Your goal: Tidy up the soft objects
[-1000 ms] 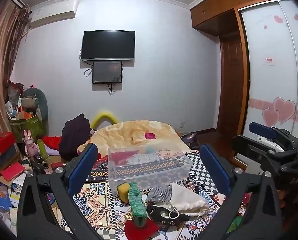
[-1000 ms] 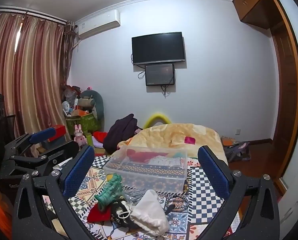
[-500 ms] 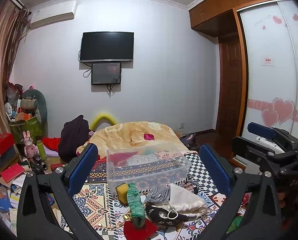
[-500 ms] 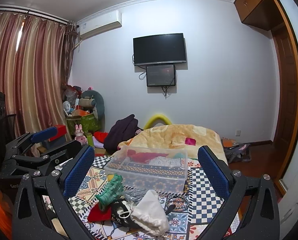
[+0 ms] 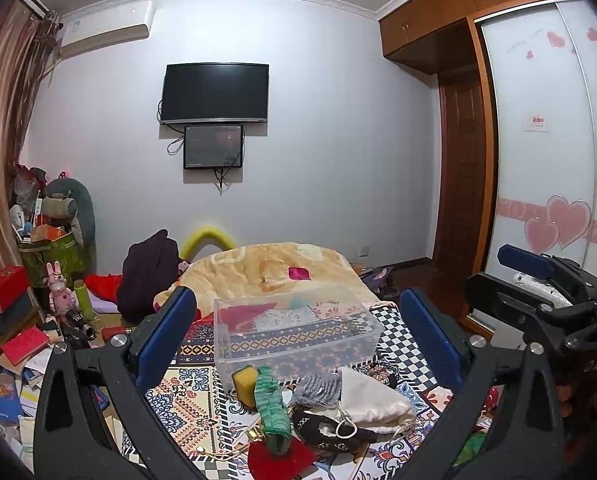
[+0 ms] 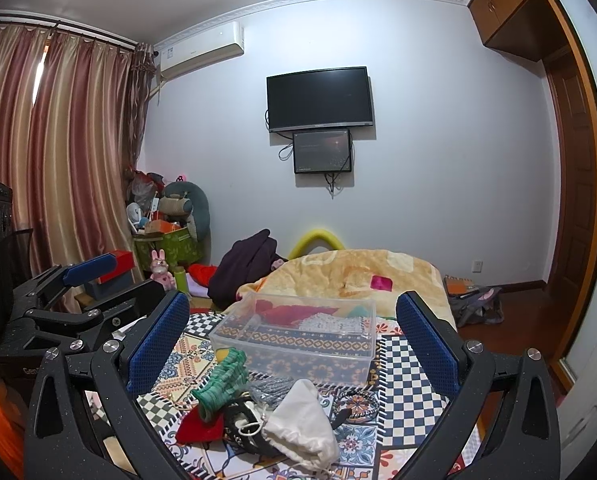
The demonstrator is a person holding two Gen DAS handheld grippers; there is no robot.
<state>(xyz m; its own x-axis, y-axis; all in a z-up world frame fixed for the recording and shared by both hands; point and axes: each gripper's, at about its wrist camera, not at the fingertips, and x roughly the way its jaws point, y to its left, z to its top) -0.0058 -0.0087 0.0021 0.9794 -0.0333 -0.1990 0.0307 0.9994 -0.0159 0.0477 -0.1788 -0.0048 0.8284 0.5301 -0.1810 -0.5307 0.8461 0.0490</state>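
Hovering above a patterned bedspread, the left gripper is standing wide, its blue pads far apart and holding nothing; the right gripper is doing the same in its own view, jaws spread wide and empty, its pads framing the pile below; the right gripper is also showing at the right edge of the left wrist view, beside and apart from the left one.

A clear plastic bin is sitting on the bedspread just beyond the pile, with red and patterned cloth lying inside it; a yellow sponge is resting against the bin's near wall; a green knitted sock is lying just beside the sponge, its lower end overlapping a red cloth; a grey knitted piece is lying between the sock and a white drawstring pouch; a black patterned item is lying under the pouch's near edge, touching it.

From the right wrist view the white drawstring pouch is sitting nearest the camera, the green sock to its left, the bin behind both.

A yellow blanket is covering the bed beyond the bin; a wall-mounted television is hanging above a smaller screen.
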